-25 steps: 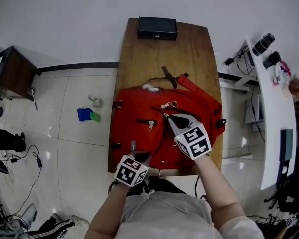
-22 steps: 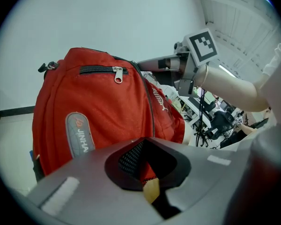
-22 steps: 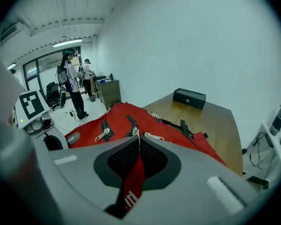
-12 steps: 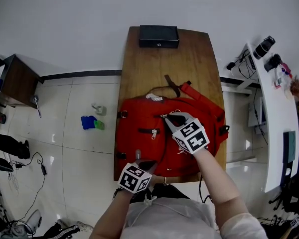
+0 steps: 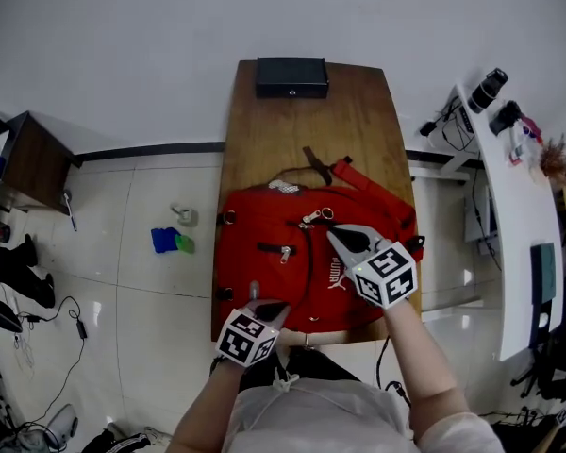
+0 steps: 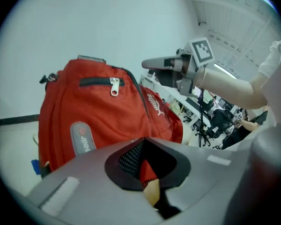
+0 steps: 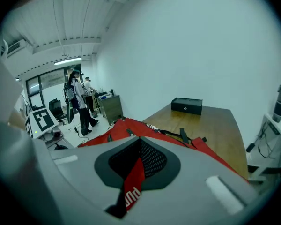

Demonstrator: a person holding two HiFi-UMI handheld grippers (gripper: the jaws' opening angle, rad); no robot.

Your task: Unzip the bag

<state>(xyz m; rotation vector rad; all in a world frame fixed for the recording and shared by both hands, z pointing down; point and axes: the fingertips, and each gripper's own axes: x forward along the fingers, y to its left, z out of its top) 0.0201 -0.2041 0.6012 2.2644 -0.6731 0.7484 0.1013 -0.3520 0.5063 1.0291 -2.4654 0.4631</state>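
1. The right gripper (image 5: pixel 336 236) has drawn back from the 2 zip pulls (image 5: pixel 317 217) near the top of the bag (image 5: pixel 264 226). 0.5 s ago its tips were at the pulls; now they lie just beside them, on the person's right.
2. Its marker cube (image 5: pixel 387 274) has shifted toward the bag's right edge.
3. The white logo (image 5: pixel 337 275), mostly under that gripper 1 s ago, now shows plainly beside its jaws.

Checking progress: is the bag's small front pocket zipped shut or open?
Shut: its zipper lies closed, pull near one end.
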